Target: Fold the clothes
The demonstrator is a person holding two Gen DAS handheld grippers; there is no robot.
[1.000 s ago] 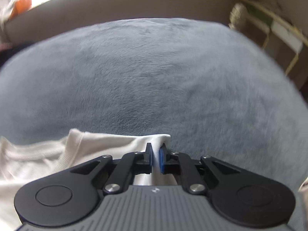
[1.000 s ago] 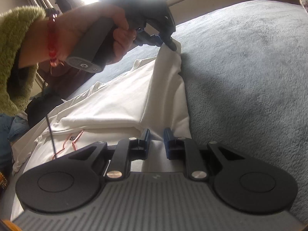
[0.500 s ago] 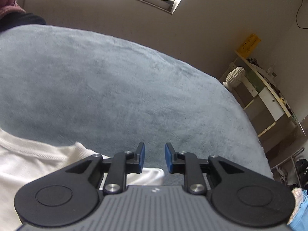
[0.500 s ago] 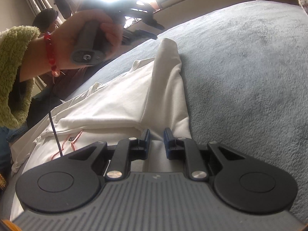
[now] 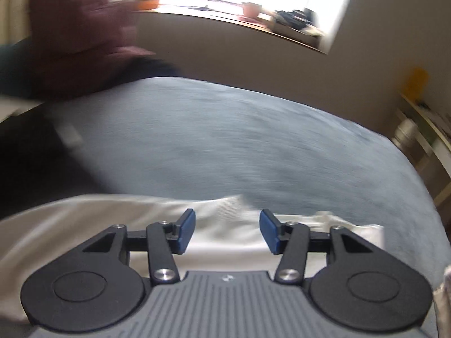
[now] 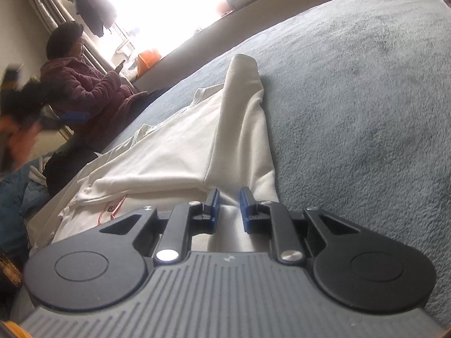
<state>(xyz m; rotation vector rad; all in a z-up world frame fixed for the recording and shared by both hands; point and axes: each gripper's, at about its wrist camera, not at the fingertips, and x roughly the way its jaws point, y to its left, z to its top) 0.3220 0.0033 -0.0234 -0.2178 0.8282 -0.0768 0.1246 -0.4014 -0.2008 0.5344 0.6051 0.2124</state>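
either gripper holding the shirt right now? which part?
Neither. Left gripper is wide open above the white shirt. Right gripper is parted over the shirt's near edge, not pinching it.

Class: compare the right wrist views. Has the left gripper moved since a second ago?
Yes. It was pinching the shirt's folded tip by the window; now it has gone from that view, leaving the tip lying on the blanket.

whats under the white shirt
The white shirt lies on a grey fleece blanket, which shows all around it. Anything beneath the folded layers is covered.
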